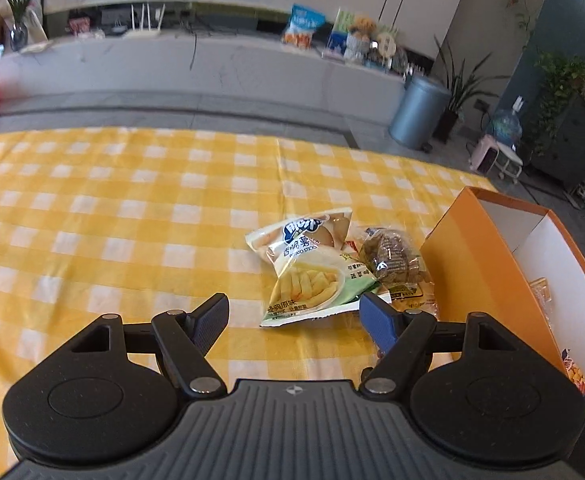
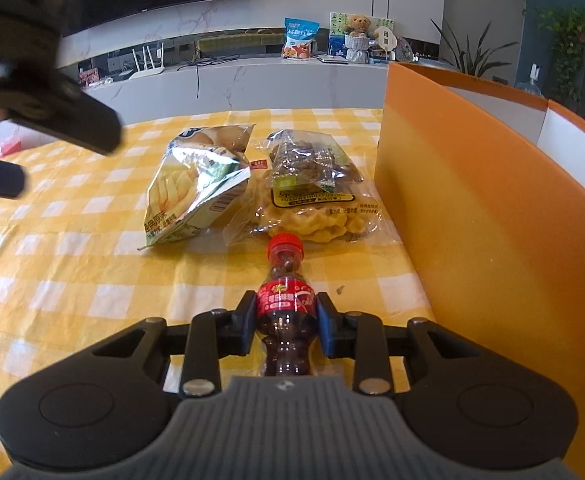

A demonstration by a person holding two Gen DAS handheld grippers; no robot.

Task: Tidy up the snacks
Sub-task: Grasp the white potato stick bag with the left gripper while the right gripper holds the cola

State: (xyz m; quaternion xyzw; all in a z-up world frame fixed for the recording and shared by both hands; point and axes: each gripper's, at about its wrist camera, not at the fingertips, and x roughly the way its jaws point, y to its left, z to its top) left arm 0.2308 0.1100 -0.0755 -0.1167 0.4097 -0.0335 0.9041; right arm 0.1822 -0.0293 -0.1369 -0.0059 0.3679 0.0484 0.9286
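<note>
Yellow-and-white checked cloth covers the table [image 1: 92, 220], with a living room's long white cabinet behind its far edge. Between the right gripper's [image 2: 285, 322] fingers sits a small cola bottle [image 2: 285, 312], red cap pointing away, both pads pressed on its labelled body: a firm narrow grip. Just beyond the cap lie two bags side by side, a potato-stick bag [image 2: 196, 192] and a clear bag of twisted pastries [image 2: 312, 196] with a dark snack pack on top. To the right, along the table's right edge, stands an open orange box [image 2: 472, 220], its near wall close beside the bottle.

The left gripper [image 1: 294, 320] hovers with jaws spread wide and empty; the potato-stick bag's near corner lies between its fingertips, untouched.

The step in hand looks like carrying the bottle to the box. Next, the right hand likely needs to lift it over the orange wall and release inside, while the left settles over the bag and closes.
</note>
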